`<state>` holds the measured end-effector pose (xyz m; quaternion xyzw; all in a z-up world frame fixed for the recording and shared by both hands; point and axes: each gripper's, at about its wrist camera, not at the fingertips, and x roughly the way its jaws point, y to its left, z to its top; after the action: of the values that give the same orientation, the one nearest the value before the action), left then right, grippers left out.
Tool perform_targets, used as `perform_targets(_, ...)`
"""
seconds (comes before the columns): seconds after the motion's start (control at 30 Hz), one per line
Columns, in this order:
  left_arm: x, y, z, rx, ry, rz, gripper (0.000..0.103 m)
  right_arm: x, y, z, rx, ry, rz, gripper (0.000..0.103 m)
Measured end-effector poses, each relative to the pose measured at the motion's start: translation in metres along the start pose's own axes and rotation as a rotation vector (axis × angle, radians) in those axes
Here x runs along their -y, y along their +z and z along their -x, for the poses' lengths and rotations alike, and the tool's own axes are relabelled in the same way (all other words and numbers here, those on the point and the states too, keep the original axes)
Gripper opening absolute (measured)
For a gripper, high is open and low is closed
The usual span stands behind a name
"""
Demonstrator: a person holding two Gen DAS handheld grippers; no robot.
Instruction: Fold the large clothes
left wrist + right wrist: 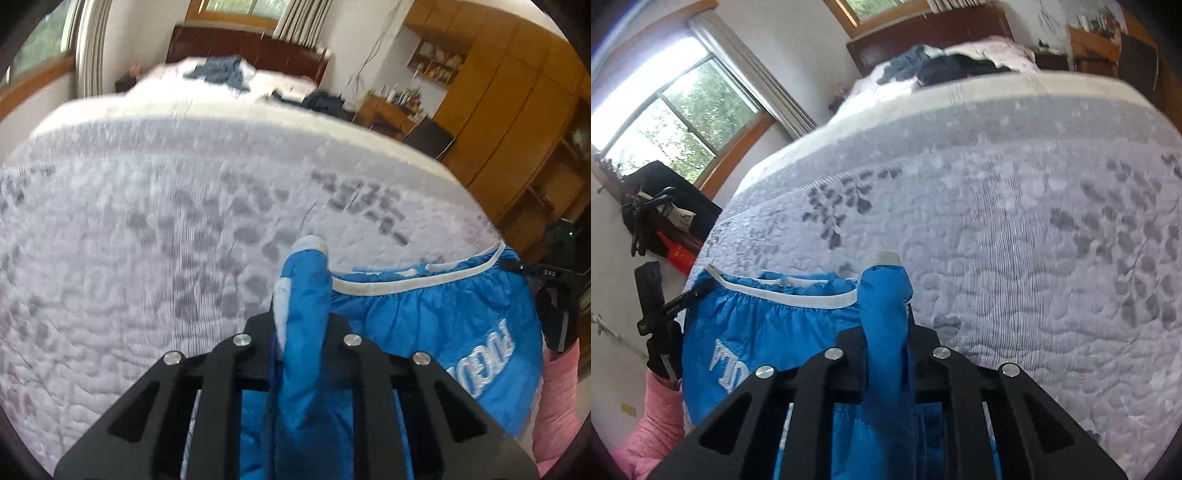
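Observation:
A bright blue padded jacket (424, 317) with a white-trimmed edge and white lettering hangs stretched between both grippers, above a white quilted bed (147, 221). My left gripper (301, 325) is shut on a bunched blue fold of it that sticks up between the fingers. In the right wrist view the same jacket (768, 325) spreads to the left, and my right gripper (886, 332) is shut on another bunched fold. The other gripper (554, 295) shows at the jacket's far edge, held by a pink sleeve (557, 398).
The bed (997, 221) with a grey leaf pattern fills the space ahead. Dark clothes (221, 72) lie heaped near the headboard. Wooden wardrobes (517, 110) stand right of the bed, a window (683, 110) and a dark bag (665, 206) on its left.

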<state>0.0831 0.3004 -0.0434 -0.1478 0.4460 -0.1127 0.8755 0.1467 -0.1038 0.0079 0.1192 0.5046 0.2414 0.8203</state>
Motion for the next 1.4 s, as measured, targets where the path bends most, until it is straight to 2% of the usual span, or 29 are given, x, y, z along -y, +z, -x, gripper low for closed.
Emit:
perform_targets(0.07,-0.010,-0.006,-0.013,-0.029,-0.011,0.026,0.017,0.009,-0.002,-0.012,-0.026,-0.003,-0.021,0.015)
perform_targets(0.17,-0.017,-0.013,-0.021,-0.031,-0.021,0.040,0.020,0.024,-0.009,-0.031,-0.062,0.016,-0.069,0.017)
perform_targets(0.37,-0.020,-0.020,-0.028,-0.029,-0.005,0.044,0.029,0.039,-0.019,-0.041,-0.059,0.065,-0.120,0.021)
perform_targets(0.43,-0.020,-0.019,-0.026,-0.034,0.010,0.049,0.034,0.041,-0.019,-0.039,-0.054,0.069,-0.128,0.023)
perform_targets(0.5,-0.016,-0.016,-0.018,-0.033,0.056,0.043,0.045,0.040,-0.019,-0.032,-0.042,0.053,-0.130,0.030)
perform_targets(0.53,-0.014,-0.016,-0.010,-0.021,0.077,0.037,0.047,0.038,-0.020,-0.025,-0.030,0.028,-0.126,0.039)
perform_targets(0.57,-0.013,-0.016,-0.001,-0.004,0.090,0.029,0.046,0.034,-0.021,-0.015,-0.014,-0.003,-0.110,0.042)
perform_targets(0.67,-0.002,-0.019,0.036,0.065,0.126,-0.004,0.046,0.023,-0.027,0.013,0.025,-0.069,-0.069,0.042)
perform_targets(0.8,0.027,-0.036,0.082,0.127,0.066,-0.039,0.048,-0.005,-0.047,0.051,0.057,-0.060,0.008,0.042)
perform_targets(0.9,0.055,-0.057,0.099,0.129,0.024,-0.082,0.051,-0.027,-0.065,0.063,0.045,-0.029,0.062,0.043)
perform_targets(1.03,0.083,-0.085,0.098,0.086,0.008,-0.111,0.052,-0.055,-0.099,0.069,0.013,-0.021,0.126,0.043)
perform_targets(1.2,0.091,-0.111,0.090,0.018,0.005,-0.080,0.054,-0.069,-0.130,0.075,0.006,-0.061,0.155,0.044)
perform_targets(1.4,0.087,-0.131,0.083,0.023,0.047,-0.056,0.056,-0.070,-0.149,0.075,0.006,-0.097,0.156,0.045)
